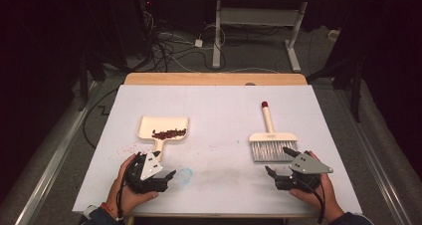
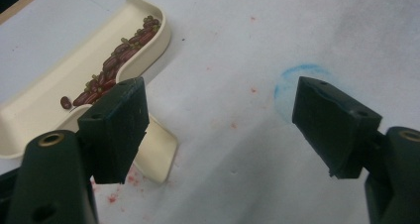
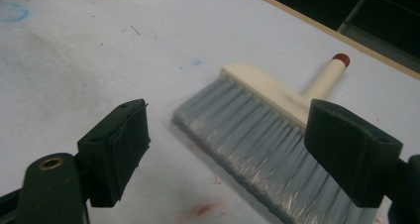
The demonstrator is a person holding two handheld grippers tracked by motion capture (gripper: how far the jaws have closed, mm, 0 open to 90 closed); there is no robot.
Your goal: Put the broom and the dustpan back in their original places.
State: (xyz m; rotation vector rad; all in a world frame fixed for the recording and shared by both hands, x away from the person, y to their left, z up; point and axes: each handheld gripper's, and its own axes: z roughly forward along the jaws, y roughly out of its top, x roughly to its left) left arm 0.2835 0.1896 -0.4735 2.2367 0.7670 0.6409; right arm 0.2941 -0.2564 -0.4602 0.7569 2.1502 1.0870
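A cream dustpan lies left of centre on the white table with a small heap of dark red beans at its near edge. Its short handle points toward my left gripper, which stands open just beyond the handle's end, holding nothing. In the left gripper view the beans lie along the pan's lip. A cream hand brush with grey bristles and a red-tipped handle lies at the right. My right gripper is open at the bristles' near edge, one jaw over them.
The white table top has a wooden strip along its far edge. A faint blue ring and red smudges mark the surface between the grippers. Cables and a desk frame stand on the floor beyond the table.
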